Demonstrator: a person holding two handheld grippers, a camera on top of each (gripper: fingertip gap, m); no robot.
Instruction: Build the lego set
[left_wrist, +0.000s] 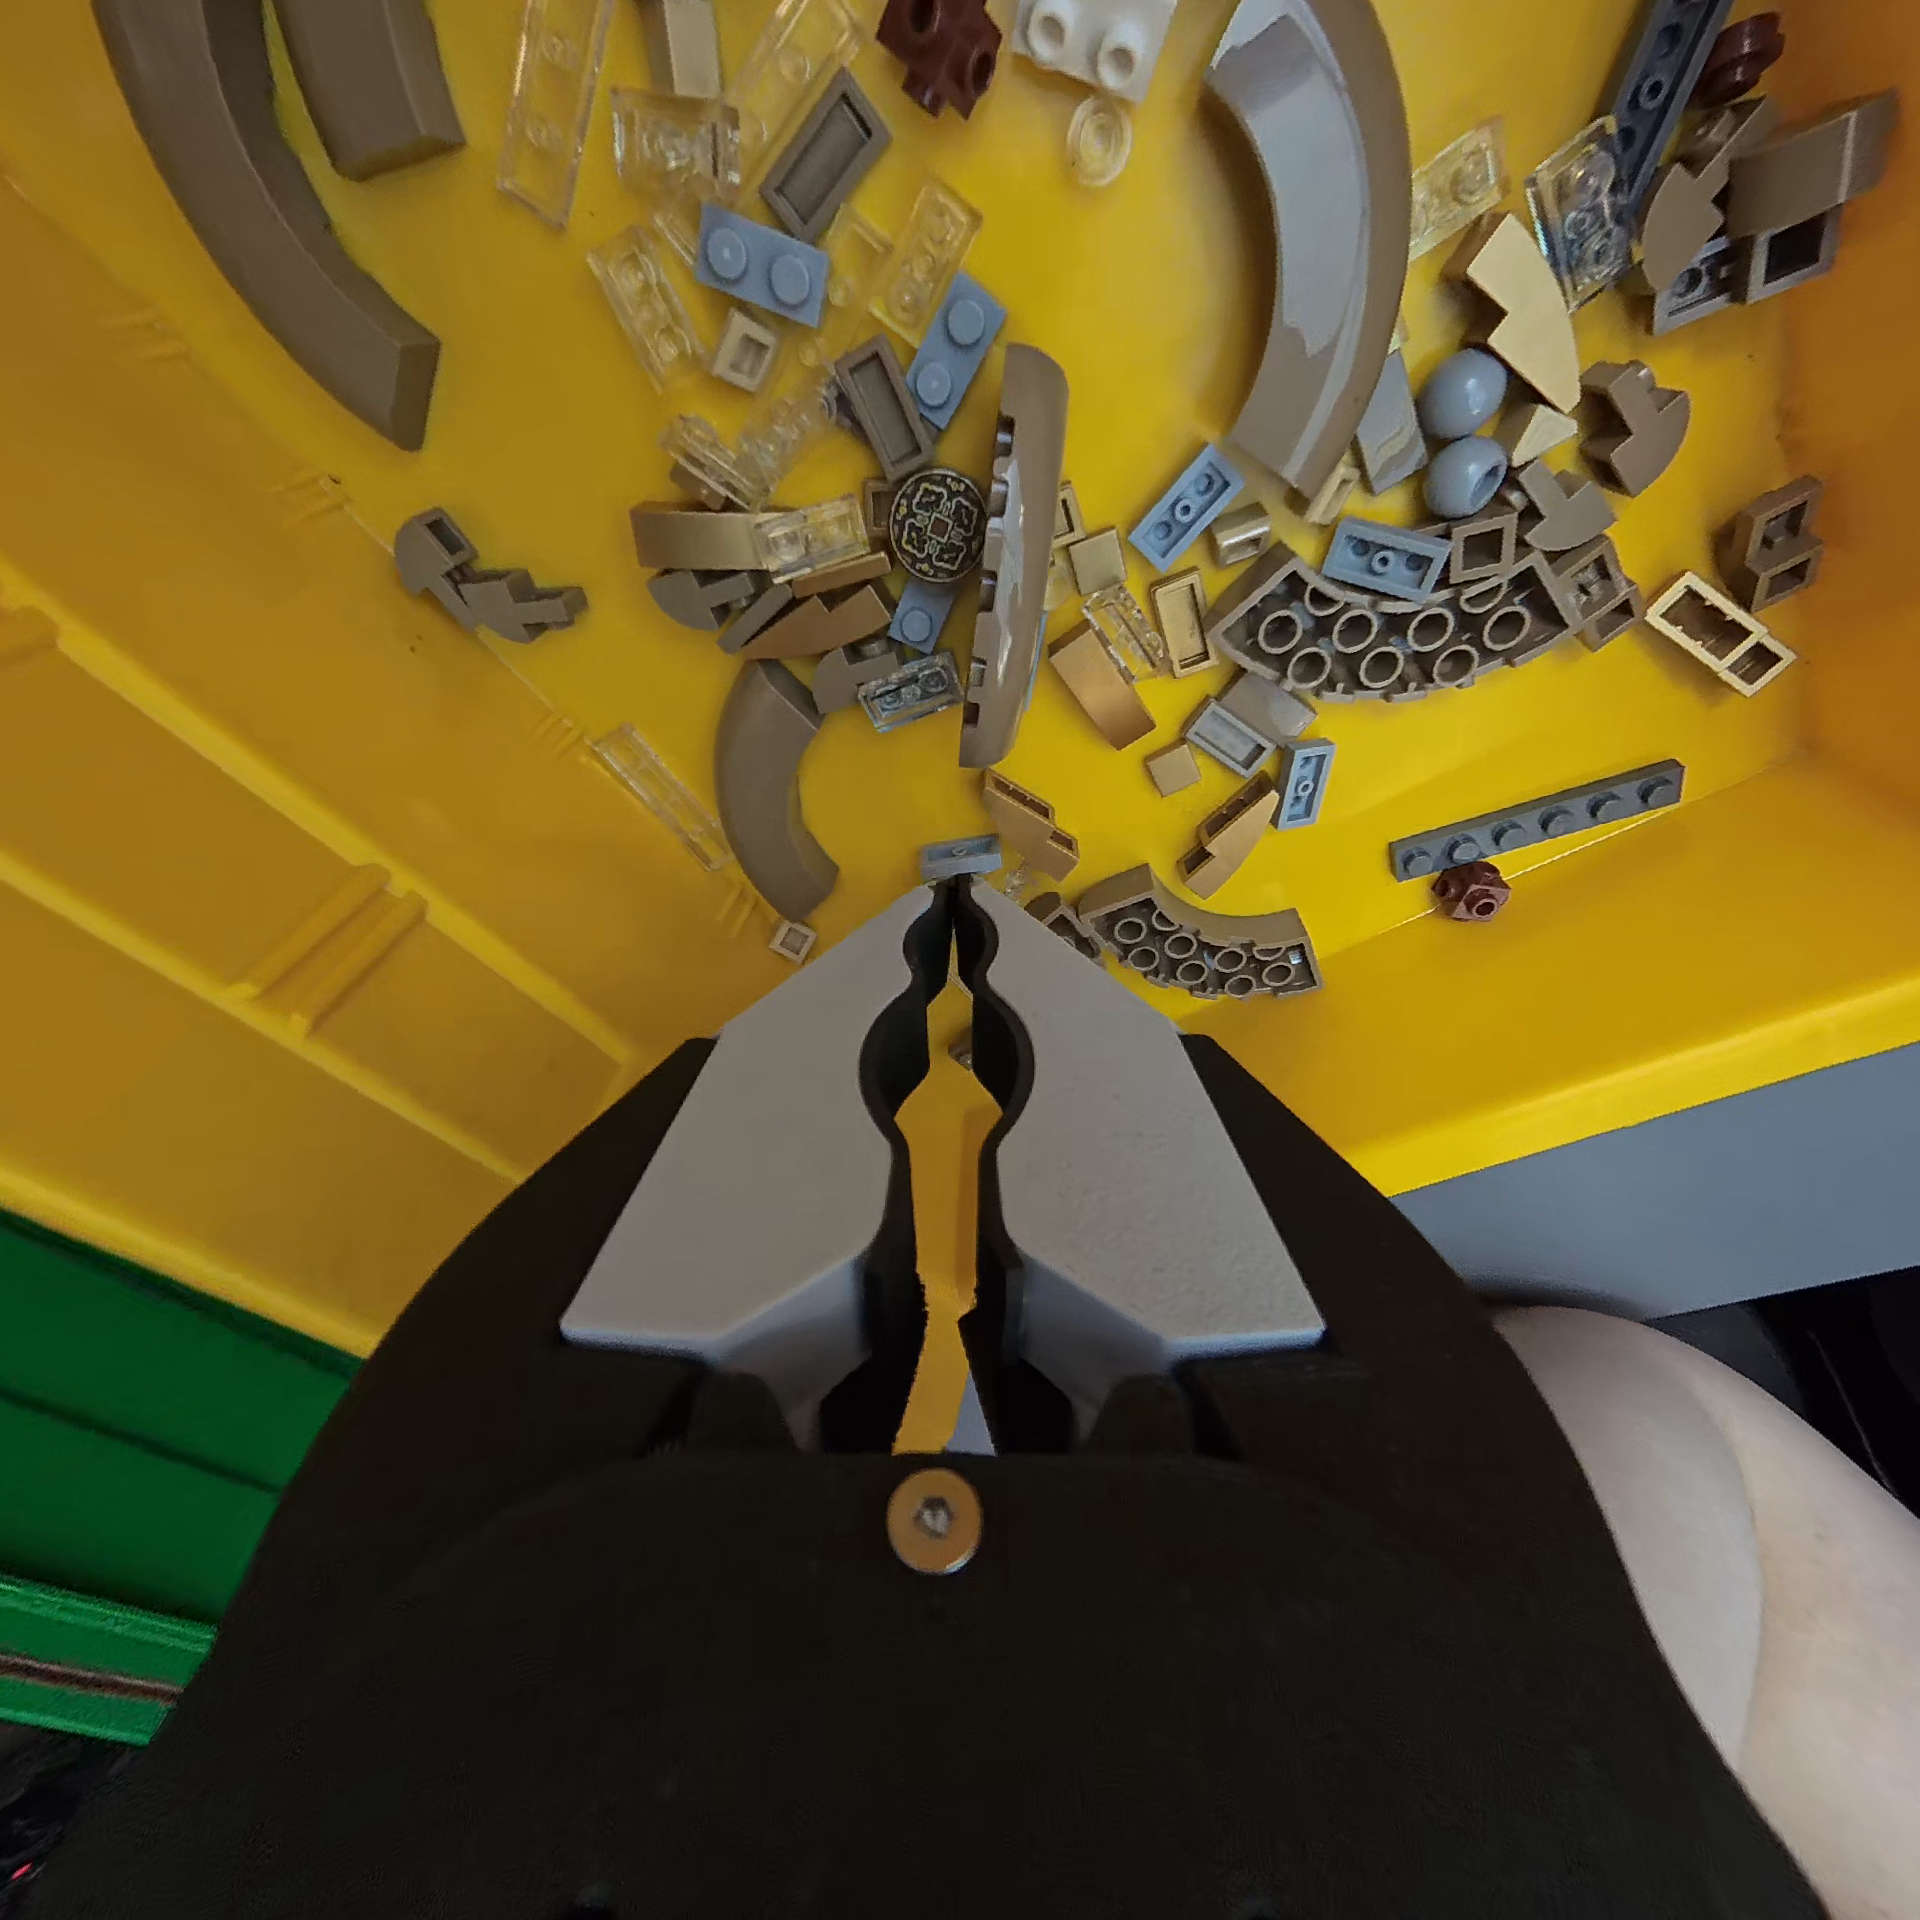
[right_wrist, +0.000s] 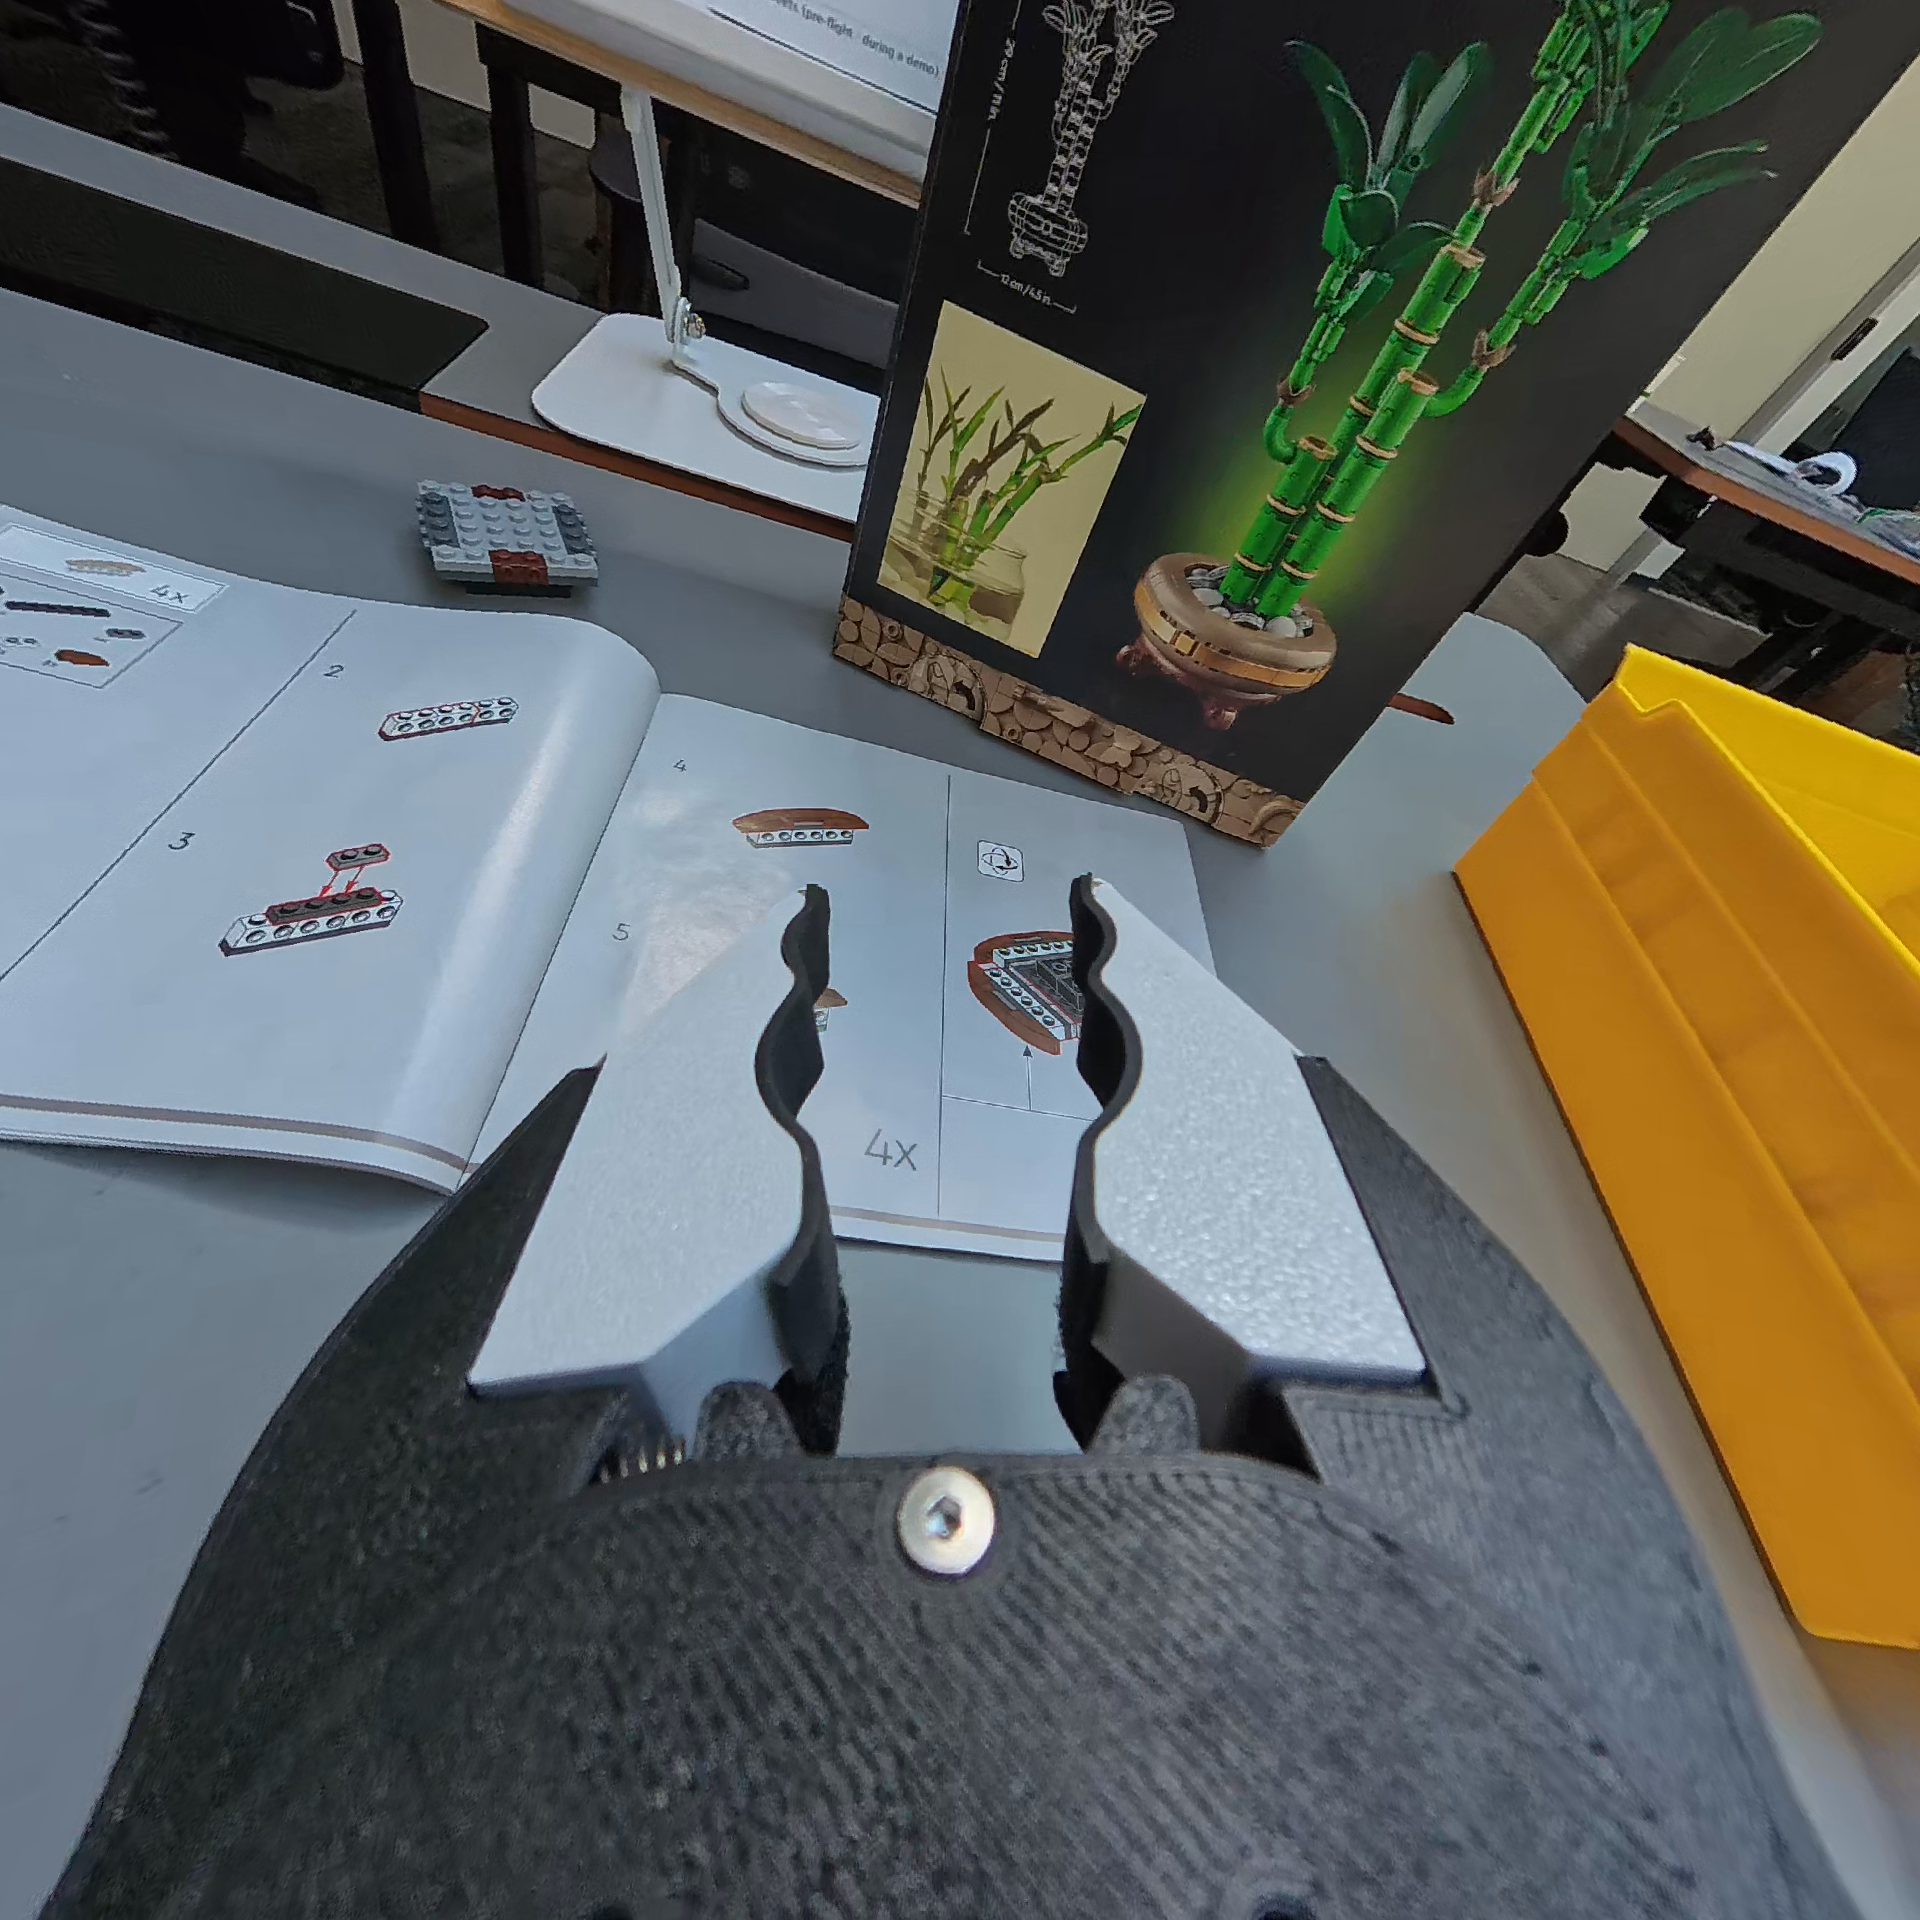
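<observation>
The left gripper (left_wrist: 953, 891) reaches down into a bright yellow plastic bin (left_wrist: 312, 831). Its fingers are pressed almost together at the tips, pinching a small blue-grey flat lego plate (left_wrist: 960, 856) at its near edge. Loose pieces lie across the bin floor around it: long tan curved arch pieces (left_wrist: 1320, 260), clear flat plates (left_wrist: 551, 114), a round dark tile with gold ornament (left_wrist: 938, 525), two tan quarter-round plates lying studs-down (left_wrist: 1371, 634), a dark grey long narrow plate (left_wrist: 1538, 821) and a small reddish-brown stud piece (left_wrist: 1470, 894) just beside it.

The right gripper (right_wrist: 951, 888) hovers over a grey tabletop (right_wrist: 208, 1351), its fingers spread wide with nothing between them. Under it lies an open instruction booklet (right_wrist: 364, 883) with drawings of building steps. Beyond the booklet sits a small partly built grey plate assembly with reddish-brown pieces (right_wrist: 506, 535). An upright dark cardboard box printed with a green bamboo plant in a pot (right_wrist: 1247, 416) stands behind the booklet, a white lamp base (right_wrist: 644, 405) is to its left, and the yellow bin (right_wrist: 1714, 1039) is at the right.
</observation>
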